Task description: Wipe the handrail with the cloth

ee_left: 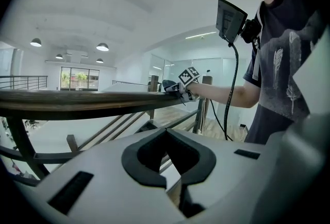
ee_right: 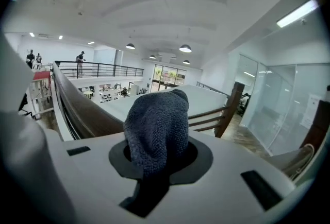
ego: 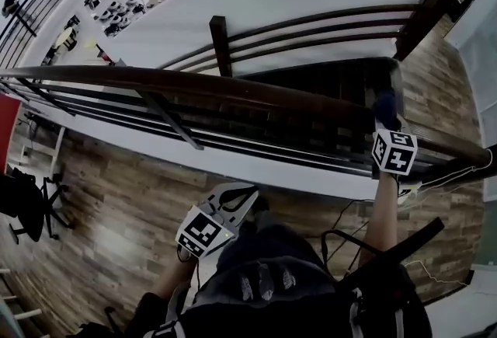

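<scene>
The cloth (ee_right: 157, 125) sits bunched between the right gripper's (ego: 387, 117) jaws, which are closed tight on it. It is pressed on the handrail (ego: 233, 88) at the right of the head view, placed to rub along the wood. The left gripper (ego: 235, 201) hangs low at centre, jaws slightly apart and empty, likely kept clear because one cloth needs one tool.

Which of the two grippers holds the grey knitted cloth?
The right gripper: the grey knitted cloth fills its jaws; the left gripper is open and empty.
</scene>
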Tool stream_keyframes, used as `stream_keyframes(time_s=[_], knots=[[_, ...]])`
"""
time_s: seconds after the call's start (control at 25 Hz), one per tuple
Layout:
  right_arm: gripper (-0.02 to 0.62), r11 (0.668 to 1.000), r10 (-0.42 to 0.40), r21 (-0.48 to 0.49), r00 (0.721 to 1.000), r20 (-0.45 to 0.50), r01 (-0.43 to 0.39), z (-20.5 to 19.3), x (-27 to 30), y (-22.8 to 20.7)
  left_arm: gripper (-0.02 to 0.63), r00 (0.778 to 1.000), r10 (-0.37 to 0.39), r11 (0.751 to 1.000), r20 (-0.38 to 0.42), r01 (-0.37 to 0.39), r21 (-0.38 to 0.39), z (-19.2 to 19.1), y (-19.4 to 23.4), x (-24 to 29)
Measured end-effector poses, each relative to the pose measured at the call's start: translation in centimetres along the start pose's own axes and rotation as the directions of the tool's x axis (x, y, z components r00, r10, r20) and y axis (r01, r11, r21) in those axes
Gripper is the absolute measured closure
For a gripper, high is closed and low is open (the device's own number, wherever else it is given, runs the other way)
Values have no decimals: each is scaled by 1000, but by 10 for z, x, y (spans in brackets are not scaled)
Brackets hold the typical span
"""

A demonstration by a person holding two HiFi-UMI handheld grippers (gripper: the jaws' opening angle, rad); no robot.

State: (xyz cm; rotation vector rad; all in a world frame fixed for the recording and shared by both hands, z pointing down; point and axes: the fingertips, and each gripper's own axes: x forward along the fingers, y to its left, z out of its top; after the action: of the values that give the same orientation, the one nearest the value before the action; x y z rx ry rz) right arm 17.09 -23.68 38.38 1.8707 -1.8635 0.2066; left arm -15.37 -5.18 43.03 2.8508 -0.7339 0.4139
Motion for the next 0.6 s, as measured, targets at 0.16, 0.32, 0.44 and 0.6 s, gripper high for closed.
stream_keyframes(time_s=[0.16,0.32,0.44,0.6], knots=[[529,996,23,-83,1000,9,-22,24,5,64,600,1000,-13,998,9,12,57,9,27,-1],[529,985,150,-83,989,6,-149,41,18,136,600,1000,1,999,-11,0,36,-6,64,-11],[529,968,217,-128,976,-3,-216,59,32,208,600,1000,0,998,-26,2,62,-21,97,-30],[529,947,274,-168,961,-20,-274,84,49,315,600,1000,-12,1000,23,12,10,-48,148,-85]])
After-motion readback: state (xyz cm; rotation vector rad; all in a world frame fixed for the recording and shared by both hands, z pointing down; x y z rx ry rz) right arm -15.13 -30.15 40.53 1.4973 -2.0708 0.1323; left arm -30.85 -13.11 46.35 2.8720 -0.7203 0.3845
